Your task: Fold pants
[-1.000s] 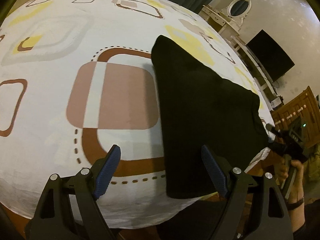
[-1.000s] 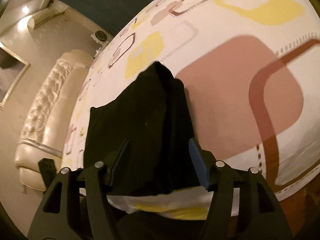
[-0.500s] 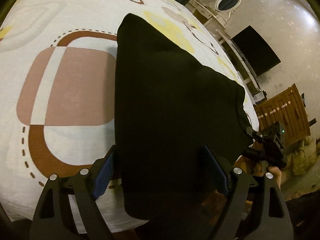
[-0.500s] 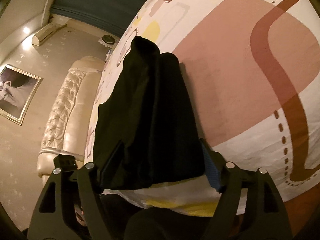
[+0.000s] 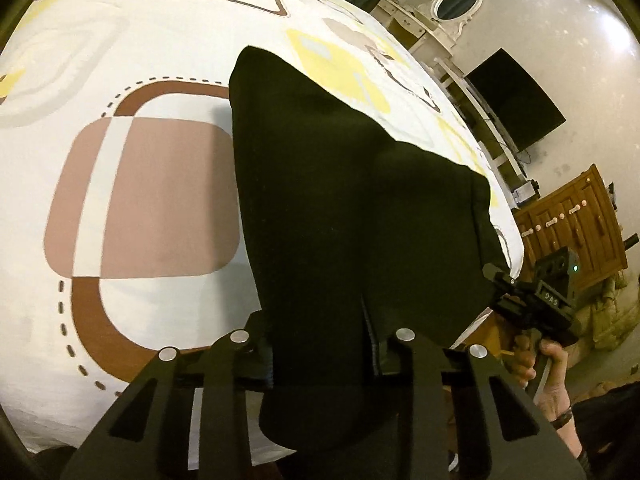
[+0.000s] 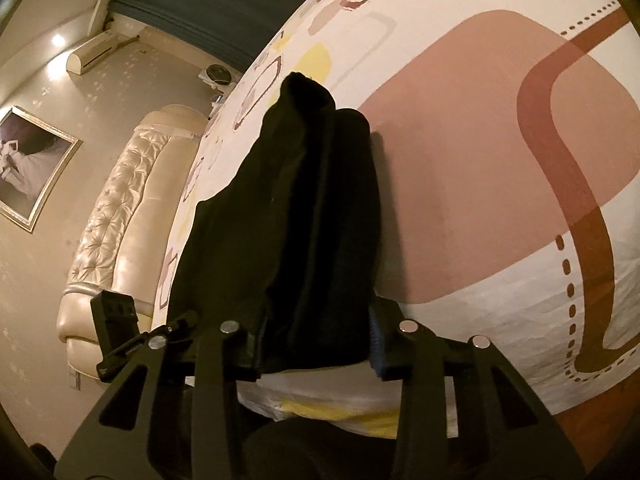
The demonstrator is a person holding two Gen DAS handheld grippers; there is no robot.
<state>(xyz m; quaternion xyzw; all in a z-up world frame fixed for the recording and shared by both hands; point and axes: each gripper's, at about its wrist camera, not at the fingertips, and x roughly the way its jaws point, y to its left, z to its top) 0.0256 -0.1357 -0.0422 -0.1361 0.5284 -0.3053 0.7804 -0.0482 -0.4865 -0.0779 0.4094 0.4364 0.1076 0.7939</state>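
Black pants [image 5: 352,216]: lying folded on the near edge of a bed, the near end hanging over the side, the far end tapering toward the middle of the sheet.
Bed sheet [image 5: 160,40]: white cotton, printed with pink, brown and yellow rounded squares.
Left gripper [image 5: 324,354]: closing its jaws on the near left part of the pants, cloth bunching between them.
Right gripper [image 6: 316,344]: closing its jaws on the near right corner of the pants, cloth filling the gap between them.
Person's hand [image 5: 538,364]: gripping the right gripper's handle, at the far right in the left wrist view.
Room: cream tufted headboard [image 6: 120,208] to the left, wooden cabinet [image 5: 576,224] to the right.
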